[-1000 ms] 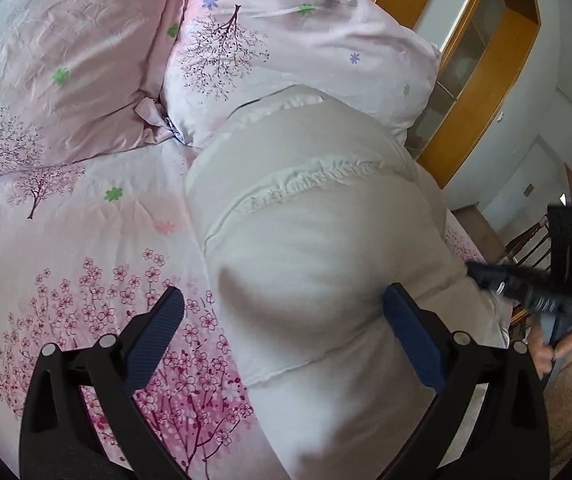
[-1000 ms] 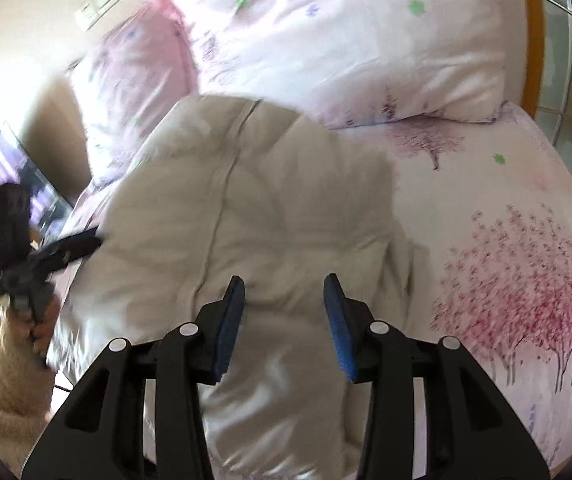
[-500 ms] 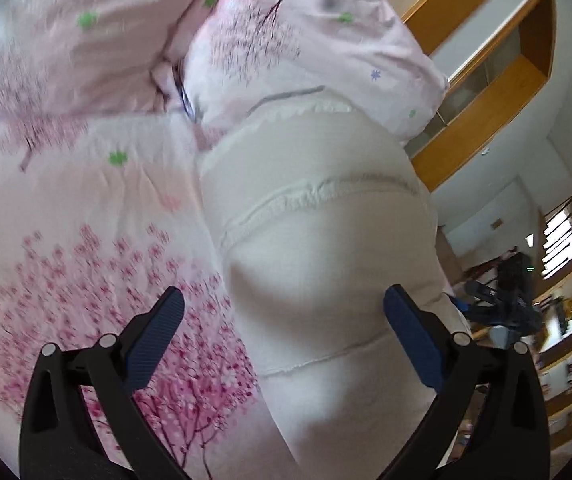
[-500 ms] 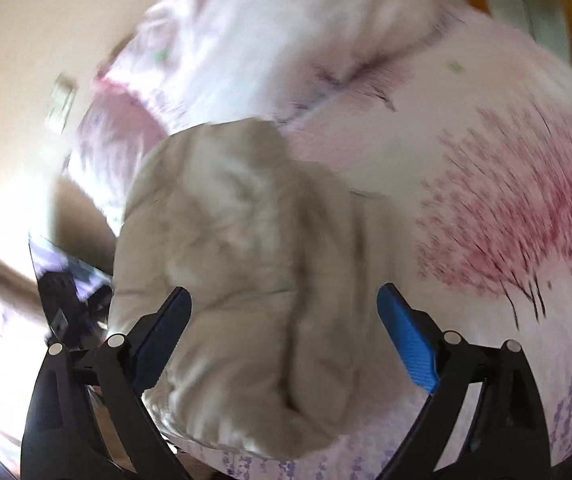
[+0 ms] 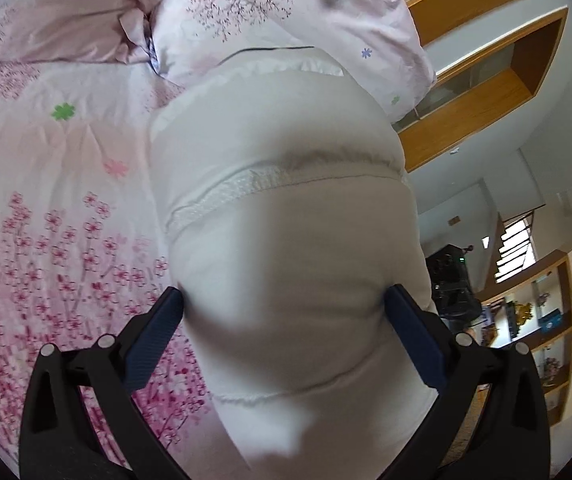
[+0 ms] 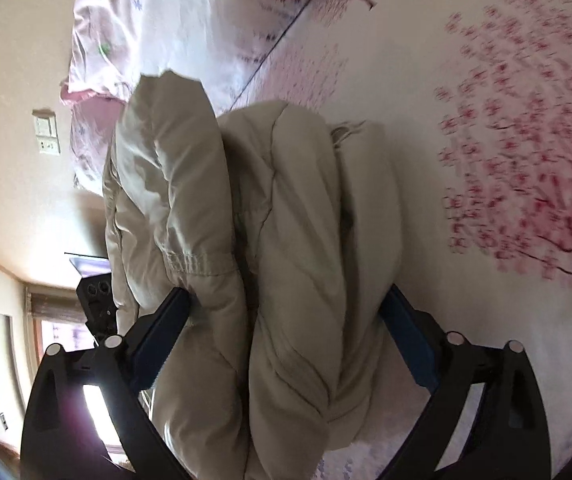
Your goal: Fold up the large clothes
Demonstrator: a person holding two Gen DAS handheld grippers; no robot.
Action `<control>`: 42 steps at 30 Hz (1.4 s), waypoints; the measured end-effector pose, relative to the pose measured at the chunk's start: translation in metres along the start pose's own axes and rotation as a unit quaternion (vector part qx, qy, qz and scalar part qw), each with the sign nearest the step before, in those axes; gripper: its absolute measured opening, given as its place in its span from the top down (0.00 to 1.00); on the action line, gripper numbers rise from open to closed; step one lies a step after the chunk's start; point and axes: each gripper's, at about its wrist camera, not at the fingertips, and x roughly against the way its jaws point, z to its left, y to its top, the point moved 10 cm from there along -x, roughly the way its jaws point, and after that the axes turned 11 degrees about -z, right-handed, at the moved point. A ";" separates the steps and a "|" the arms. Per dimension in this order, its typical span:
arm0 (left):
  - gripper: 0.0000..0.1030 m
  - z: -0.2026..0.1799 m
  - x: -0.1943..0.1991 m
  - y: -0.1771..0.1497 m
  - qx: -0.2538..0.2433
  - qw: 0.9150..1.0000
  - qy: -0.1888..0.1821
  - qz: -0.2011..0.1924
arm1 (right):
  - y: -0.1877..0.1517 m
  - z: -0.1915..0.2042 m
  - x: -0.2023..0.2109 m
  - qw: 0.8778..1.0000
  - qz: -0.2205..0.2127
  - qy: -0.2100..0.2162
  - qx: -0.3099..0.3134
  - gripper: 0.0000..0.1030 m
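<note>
left gripper (image 5: 284,312): black forked frame, dark-blue ribbed pads, silver screws at 8 and 4 o'clock | right gripper (image 6: 286,312): looked identical, brighter blue pad at 4 o'clock

Bed (image 5: 46,184), pink blossom sheet; pillows (image 5: 286,20) at head; folded padded coat (image 5: 286,260) on top.

Soft daylight, fisheye-bent edges, motion blur, window glare lower left.

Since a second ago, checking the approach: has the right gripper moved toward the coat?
Yes. The right gripper closed in and rolled: the coat now fills the gap between its opening jaws, and the bedspread looks tilted sideways.
</note>
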 end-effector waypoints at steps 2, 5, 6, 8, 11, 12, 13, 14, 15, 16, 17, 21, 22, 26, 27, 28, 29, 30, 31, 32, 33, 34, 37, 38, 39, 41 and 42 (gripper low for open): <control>0.02 -0.001 -0.003 0.001 0.002 1.000 -0.003 0.001 | -0.001 0.001 -0.005 1.000 0.009 0.005 -0.001 0.01; 0.02 -0.002 -0.007 0.002 0.006 1.000 -0.009 0.000 | -0.002 0.005 -0.012 1.000 0.022 0.016 0.006 0.01; 0.02 -0.003 -0.008 0.002 0.007 1.000 -0.012 0.000 | -0.003 0.006 -0.015 0.999 0.026 0.019 0.008 0.01; 0.02 -0.003 -0.010 0.003 0.008 1.000 -0.014 -0.005 | -0.003 0.007 -0.019 0.999 0.032 0.031 0.009 0.01; 0.07 -0.008 -0.010 0.003 -0.002 1.000 -0.017 -0.022 | -0.005 0.012 -0.022 0.998 0.036 0.055 0.014 0.21; 0.15 -0.010 -0.010 0.004 -0.006 0.999 -0.019 -0.026 | -0.007 0.016 -0.021 0.997 0.034 0.070 0.016 0.31; 0.18 -0.012 -0.008 0.004 -0.010 0.999 -0.021 -0.030 | -0.007 0.018 -0.021 0.997 0.031 0.073 0.020 0.38; 0.25 -0.014 -0.006 0.005 -0.013 0.999 -0.023 -0.034 | -0.008 0.020 -0.020 0.996 0.025 0.077 0.026 0.40; 0.29 -0.015 -0.004 0.005 -0.015 0.999 -0.024 -0.037 | -0.009 0.021 -0.019 0.996 0.020 0.082 0.027 0.44; 0.31 -0.016 -0.002 0.006 -0.018 0.999 -0.026 -0.039 | -0.010 0.023 -0.018 0.996 0.013 0.087 0.028 0.47; 0.33 -0.016 -0.001 0.006 -0.020 0.999 -0.027 -0.041 | -0.010 0.024 -0.016 0.995 0.007 0.091 0.028 0.49; 0.37 -0.014 0.007 0.015 -0.021 0.998 -0.028 -0.056 | -0.013 0.034 -0.012 0.994 -0.014 0.105 0.035 0.58; 0.38 -0.012 0.010 0.017 -0.021 0.998 -0.028 -0.060 | -0.012 0.039 -0.013 0.993 -0.017 0.110 0.039 0.60; 0.39 -0.002 0.035 0.035 -0.023 0.995 -0.018 -0.091 | -0.006 0.068 -0.024 0.989 -0.014 0.134 0.055 0.62; 0.39 0.000 0.041 0.040 -0.024 0.995 -0.013 -0.100 | -0.004 0.073 -0.029 0.989 -0.011 0.136 0.057 0.62; 0.39 0.005 0.050 0.046 -0.026 0.994 -0.006 -0.111 | -0.002 0.080 -0.035 0.989 -0.008 0.138 0.060 0.62; 0.39 0.011 0.059 0.051 -0.024 0.992 0.001 -0.120 | 0.000 0.091 -0.045 0.988 -0.001 0.140 0.065 0.62; 0.40 0.020 0.069 0.058 -0.021 0.991 0.010 -0.132 | 0.001 0.100 -0.055 0.988 0.006 0.140 0.070 0.62; 0.40 0.026 0.076 0.062 -0.020 0.990 0.016 -0.139 | 0.002 0.107 -0.062 0.987 0.010 0.140 0.076 0.63; 0.40 0.033 0.084 0.066 -0.016 0.989 0.022 -0.147 | 0.003 0.119 -0.074 0.986 0.017 0.139 0.087 0.63; 0.40 0.044 0.094 0.071 -0.009 0.987 0.031 -0.156 | 0.003 0.127 -0.083 0.986 0.022 0.138 0.094 0.63; 0.40 0.052 0.099 0.074 -0.004 0.986 0.035 -0.160 | 0.002 0.135 -0.092 0.985 0.027 0.137 0.101 0.63; 0.40 0.079 0.111 0.077 0.006 0.985 0.057 -0.165 | 0.000 0.154 -0.115 0.983 0.039 0.131 0.122 0.63; 0.40 0.089 0.111 0.076 0.010 0.985 0.064 -0.160 | -0.003 0.155 -0.124 0.984 0.043 0.122 0.126 0.63; 0.38 0.096 0.108 0.074 0.015 0.986 0.068 -0.154 | -0.005 0.153 -0.129 0.984 0.048 0.112 0.127 0.63; 0.36 0.109 0.103 0.070 0.022 0.986 0.065 -0.149 | -0.009 0.145 -0.140 0.987 0.052 0.087 0.127 0.61; 0.34 0.110 0.102 0.070 0.017 0.987 0.065 -0.149 | -0.010 0.141 -0.142 0.988 0.055 0.083 0.119 0.58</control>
